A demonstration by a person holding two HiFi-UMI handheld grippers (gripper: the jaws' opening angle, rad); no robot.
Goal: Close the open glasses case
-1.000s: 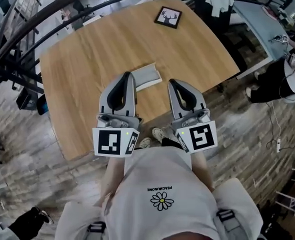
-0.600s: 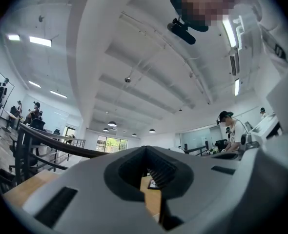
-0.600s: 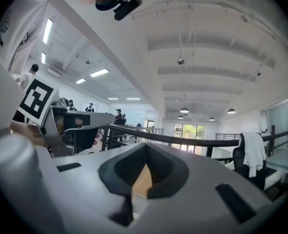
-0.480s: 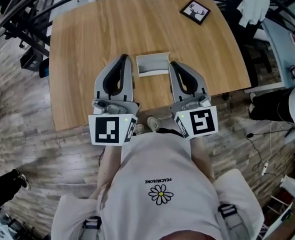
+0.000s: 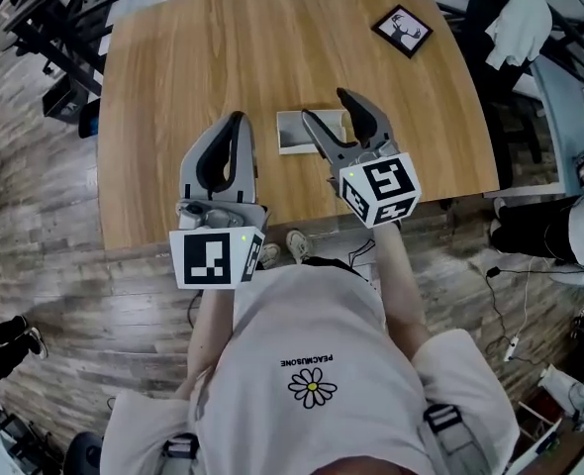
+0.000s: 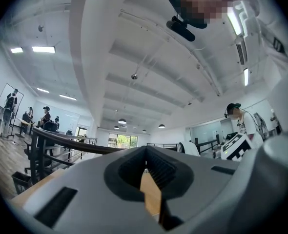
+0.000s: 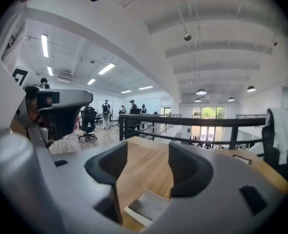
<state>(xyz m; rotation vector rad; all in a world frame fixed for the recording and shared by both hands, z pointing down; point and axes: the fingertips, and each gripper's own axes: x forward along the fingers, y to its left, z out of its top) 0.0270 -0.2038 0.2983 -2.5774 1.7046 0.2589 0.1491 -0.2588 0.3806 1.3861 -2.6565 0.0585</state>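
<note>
The open glasses case is a pale grey box lying on the wooden table, near the front edge. My right gripper hovers over its right half, and its jaws are opening, wide apart. In the right gripper view the case lies low and just ahead of the right gripper, with nothing pressed between the pads. My left gripper is shut and empty, a short way left of the case. In the left gripper view the left gripper shows only a thin slit of table.
A black picture frame lies at the table's far right corner and shows small in the right gripper view. A black railing runs behind the table. A white cloth hangs on a chair at the right. People stand far off.
My right gripper has gone from shut to wide open and moved forward over the case. The left gripper has shifted a little and stays shut.
</note>
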